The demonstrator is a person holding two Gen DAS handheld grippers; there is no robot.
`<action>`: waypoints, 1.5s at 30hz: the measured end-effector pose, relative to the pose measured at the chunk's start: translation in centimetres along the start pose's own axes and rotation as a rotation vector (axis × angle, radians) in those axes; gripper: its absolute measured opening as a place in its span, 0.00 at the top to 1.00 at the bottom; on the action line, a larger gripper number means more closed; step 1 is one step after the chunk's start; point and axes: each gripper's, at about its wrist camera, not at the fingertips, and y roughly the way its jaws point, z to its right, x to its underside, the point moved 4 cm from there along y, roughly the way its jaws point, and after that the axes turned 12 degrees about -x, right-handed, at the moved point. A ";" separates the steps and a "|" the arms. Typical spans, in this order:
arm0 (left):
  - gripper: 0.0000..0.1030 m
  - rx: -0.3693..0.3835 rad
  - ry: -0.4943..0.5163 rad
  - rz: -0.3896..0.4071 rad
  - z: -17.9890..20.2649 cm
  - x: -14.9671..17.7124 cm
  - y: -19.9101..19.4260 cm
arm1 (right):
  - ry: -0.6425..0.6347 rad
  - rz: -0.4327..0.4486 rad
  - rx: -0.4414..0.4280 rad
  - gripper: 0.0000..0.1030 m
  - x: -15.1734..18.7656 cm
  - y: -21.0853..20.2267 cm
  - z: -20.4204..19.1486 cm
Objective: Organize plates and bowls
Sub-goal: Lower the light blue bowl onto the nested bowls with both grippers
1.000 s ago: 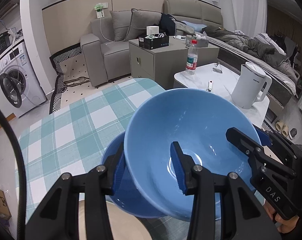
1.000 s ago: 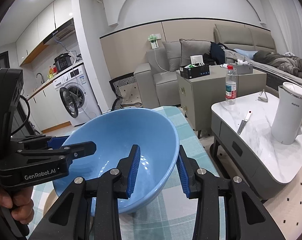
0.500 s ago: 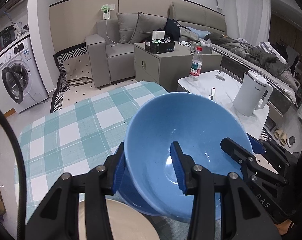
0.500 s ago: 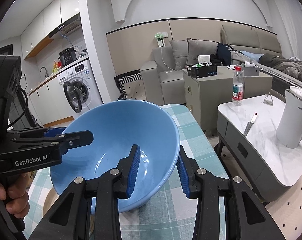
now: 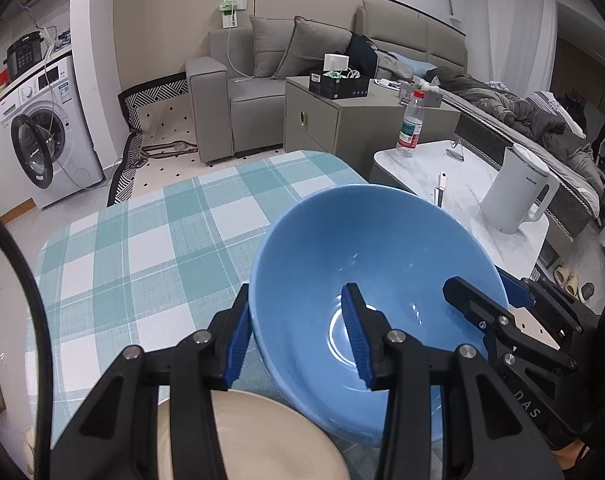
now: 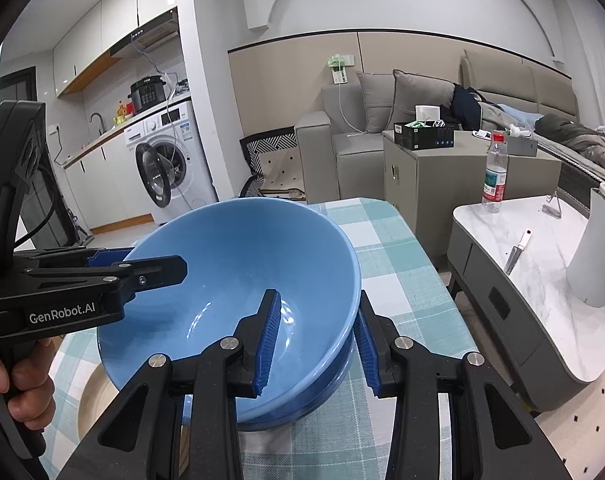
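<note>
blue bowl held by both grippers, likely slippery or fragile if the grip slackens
The blue bowl looks glazed and glossy, so probably slick against the pads. It seems rigid ceramic, likely to chip if dropped. Held only by opposite rim edges, left gripper, right gripper, it could tip.

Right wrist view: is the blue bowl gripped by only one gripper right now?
No. The right gripper pinches the blue bowl at its near rim, while the left gripper clamps the opposite rim.
</note>
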 end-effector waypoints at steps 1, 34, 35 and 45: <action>0.59 -0.002 -0.001 -0.004 -0.1 0.1 0.2 | 0.001 -0.003 -0.001 0.63 0.1 0.2 0.0; 0.59 -0.087 0.055 -0.049 0.4 2.1 3.7 | -0.056 -0.062 0.057 0.63 1.9 3.7 0.5; 0.59 -0.088 0.057 -0.049 0.4 2.1 3.7 | -0.059 -0.062 0.061 0.63 1.9 3.7 0.5; 0.59 -0.110 0.085 -0.053 0.7 2.6 4.1 | -0.100 -0.081 0.097 0.63 2.4 4.4 0.5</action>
